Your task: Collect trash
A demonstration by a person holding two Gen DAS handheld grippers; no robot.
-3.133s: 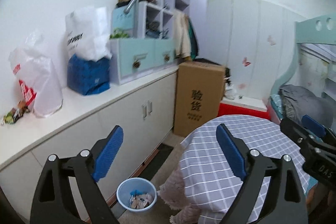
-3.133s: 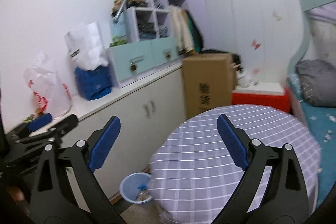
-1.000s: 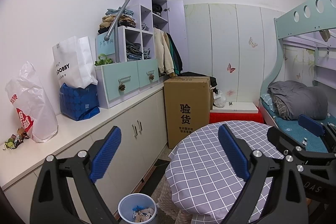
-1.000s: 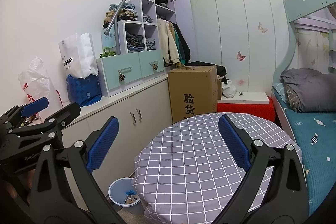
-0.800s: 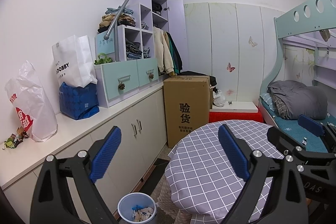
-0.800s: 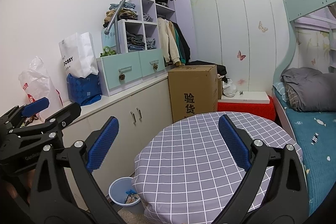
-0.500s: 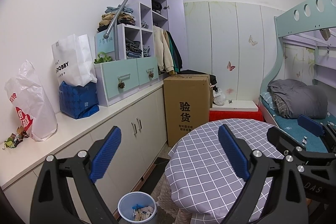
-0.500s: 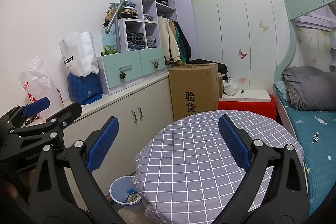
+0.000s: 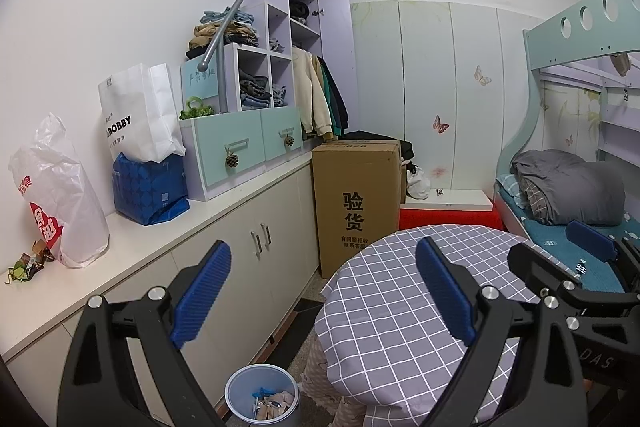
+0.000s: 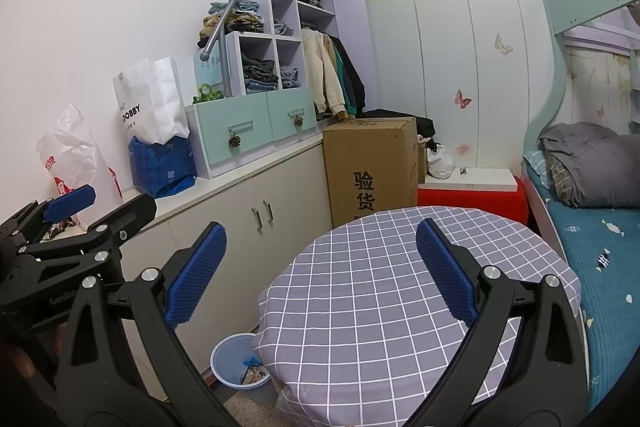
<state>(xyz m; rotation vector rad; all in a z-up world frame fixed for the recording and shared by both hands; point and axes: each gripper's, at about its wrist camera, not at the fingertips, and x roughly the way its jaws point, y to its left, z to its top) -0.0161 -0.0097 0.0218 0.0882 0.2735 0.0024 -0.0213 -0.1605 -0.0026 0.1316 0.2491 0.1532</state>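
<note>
Checked round table (image 9: 400, 307) at 5 o'clock. Blue trash bin (image 9: 262, 395), 6 o'clock, holds wrappers, beside the table's edge. Loose wrappers (image 9: 28, 263) on counter (image 9: 132, 247), 9 o'clock. Left gripper (image 9: 320, 291) and right gripper (image 10: 320, 271): jaws wide, empty.

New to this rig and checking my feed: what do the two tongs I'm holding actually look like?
Both match. The left tongs and right tongs have matte black plastic arms with triangular cut-outs, silver round bolt heads at the joints, and ribbed blue rubber pads on the inner faces. White lettering marks the bodies: "GenRob" on the left, "DAS" on the right. No cables or sleeves show.
</note>
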